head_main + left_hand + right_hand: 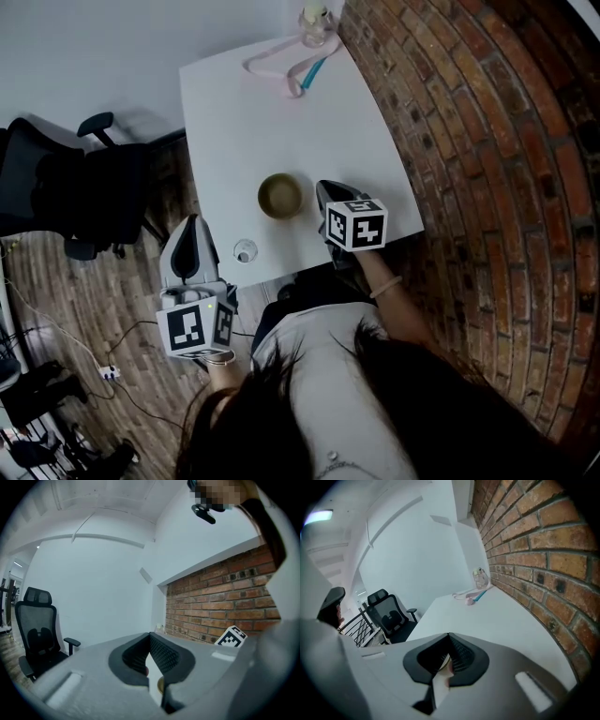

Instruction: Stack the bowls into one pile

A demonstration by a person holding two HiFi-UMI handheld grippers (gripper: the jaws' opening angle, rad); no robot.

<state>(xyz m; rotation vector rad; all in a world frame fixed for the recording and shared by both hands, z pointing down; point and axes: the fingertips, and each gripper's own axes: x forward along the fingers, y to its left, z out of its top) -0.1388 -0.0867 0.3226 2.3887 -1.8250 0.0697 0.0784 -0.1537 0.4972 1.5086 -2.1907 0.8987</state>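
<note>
Olive-brown, the bowl (280,196) sits alone near the front edge of the white table (225,103). I cannot tell whether others nest inside it, so check from above before any grasp. The right gripper (449,635) hangs just beside its rim and the left gripper (150,635) farther off, both with jaws pressed together, holding nothing.

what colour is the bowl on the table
The bowl is olive-brown; the head view shows it best.

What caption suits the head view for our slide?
Brown bowl on white table, right gripper beside it, left gripper at the near edge.
</note>
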